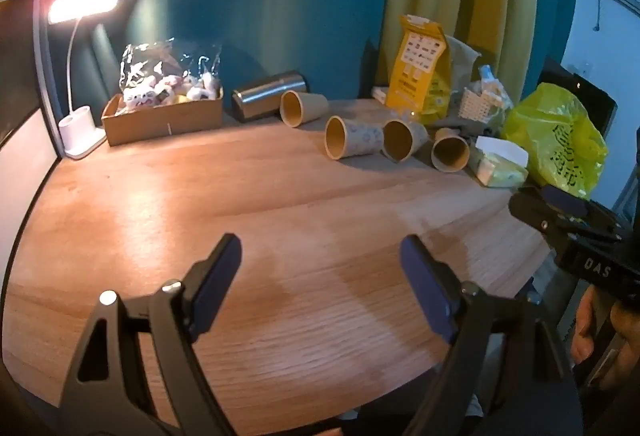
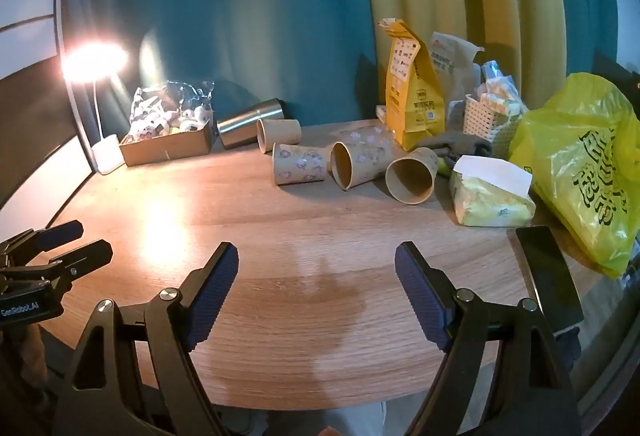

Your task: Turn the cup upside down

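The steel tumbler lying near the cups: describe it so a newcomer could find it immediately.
Start at the lit desk lamp at the table's back left, then the cardboard box of wrapped snacks beside it. Just right of that box, against the teal curtain, lies the steel tumbler on its side. Unlike the tan paper cups next to it, it is shiny grey metal.

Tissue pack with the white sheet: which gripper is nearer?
Right. The right gripper sits just left of and nearer than the tissue pack; the left gripper is farther left across the table.
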The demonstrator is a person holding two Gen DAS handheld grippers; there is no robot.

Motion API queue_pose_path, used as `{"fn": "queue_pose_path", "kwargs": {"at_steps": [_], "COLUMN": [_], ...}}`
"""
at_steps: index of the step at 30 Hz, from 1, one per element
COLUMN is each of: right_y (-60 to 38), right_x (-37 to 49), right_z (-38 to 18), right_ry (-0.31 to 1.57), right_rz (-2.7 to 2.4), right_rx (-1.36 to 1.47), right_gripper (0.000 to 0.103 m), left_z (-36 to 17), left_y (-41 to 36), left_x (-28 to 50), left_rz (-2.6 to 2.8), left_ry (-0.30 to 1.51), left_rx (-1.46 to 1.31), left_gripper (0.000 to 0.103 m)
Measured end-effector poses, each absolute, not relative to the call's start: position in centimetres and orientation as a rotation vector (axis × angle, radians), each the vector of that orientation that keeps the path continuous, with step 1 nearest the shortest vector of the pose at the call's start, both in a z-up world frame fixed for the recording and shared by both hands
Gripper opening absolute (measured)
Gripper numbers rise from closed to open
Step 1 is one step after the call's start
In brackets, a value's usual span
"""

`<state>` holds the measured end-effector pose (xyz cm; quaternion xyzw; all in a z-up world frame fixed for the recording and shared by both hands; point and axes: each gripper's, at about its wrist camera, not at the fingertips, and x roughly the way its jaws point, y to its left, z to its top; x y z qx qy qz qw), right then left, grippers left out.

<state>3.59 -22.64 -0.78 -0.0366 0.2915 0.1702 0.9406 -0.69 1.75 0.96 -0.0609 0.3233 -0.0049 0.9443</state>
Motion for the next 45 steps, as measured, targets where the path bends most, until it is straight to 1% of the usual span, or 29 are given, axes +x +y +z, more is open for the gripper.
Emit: {"fn": "queue_pose_path", "kwargs": {"at_steps": [45], "right_y": [-21.98], "right_x": [4.41], "right_z": [-0.79], "right_ry": [0.609], "right_rz": [0.355], "right_rx": [-0.066], "right_gripper": [0.083], "left_z": [0.80], "left_y": [2.66], "left_x": [-0.81], "left_rz": [-0.014], "left_ry": [0.652], "left_rx": [-0.157], "left_gripper": [0.083]}}
